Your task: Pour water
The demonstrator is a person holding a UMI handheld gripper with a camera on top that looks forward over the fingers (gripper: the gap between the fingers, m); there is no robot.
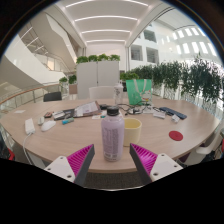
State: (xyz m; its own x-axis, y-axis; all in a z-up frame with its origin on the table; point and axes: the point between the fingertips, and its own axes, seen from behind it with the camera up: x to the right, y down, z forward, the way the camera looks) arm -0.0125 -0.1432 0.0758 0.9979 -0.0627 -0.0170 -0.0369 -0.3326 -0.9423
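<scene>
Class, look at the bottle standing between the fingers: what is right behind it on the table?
A yellow cup stands just behind the bottle, beside it. The bottle hides the table directly behind it.

No text, label, brand, number or sign can be read. The bottle (112, 133) near the desk's (60, 140) front edge bears a pale label band, its print too small to make out.

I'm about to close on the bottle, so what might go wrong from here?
1. The bottle stands upright between the hand-held gripper fingers with gaps either side; an off-centre close might tip it.
2. The yellow cup sits right beside the bottle and could get knocked.
</scene>
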